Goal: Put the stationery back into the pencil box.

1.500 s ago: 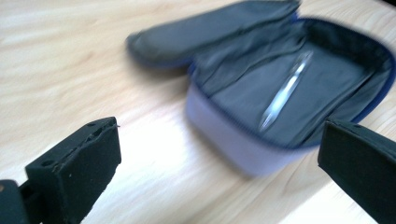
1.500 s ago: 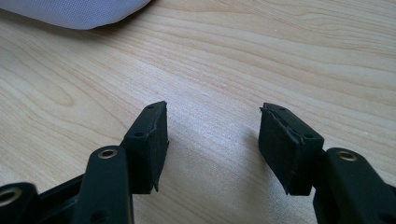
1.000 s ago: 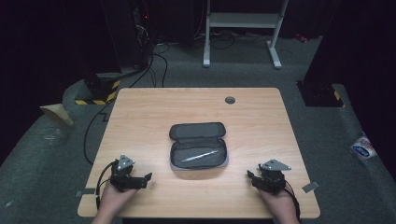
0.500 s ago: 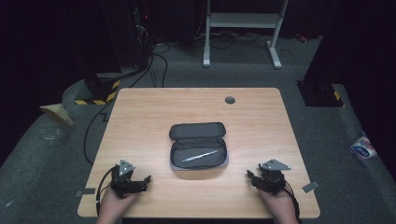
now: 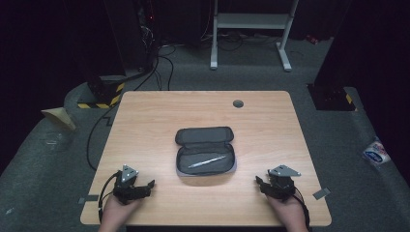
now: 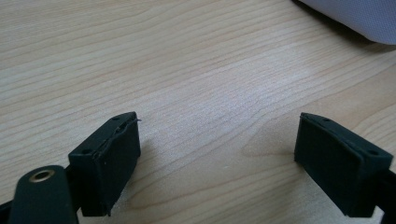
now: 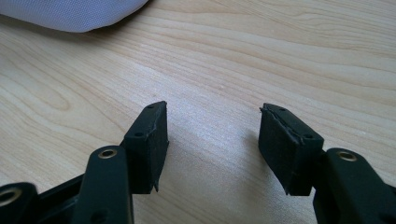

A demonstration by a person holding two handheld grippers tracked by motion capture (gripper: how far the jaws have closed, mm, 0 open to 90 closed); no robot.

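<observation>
We judged nothing begun: both grippers, left (image 5: 145, 186) and right (image 5: 261, 183), gaped empty (pouch (image 5: 205, 151) open, pen (image 5: 207, 162) inside).

The pouch (image 6: 355, 18) is cut off by both gripper views' top edges.

Case (image 5: 205, 152) mid-table (image 5: 145, 121), seemingly holding a pen (image 5: 207, 162).
</observation>
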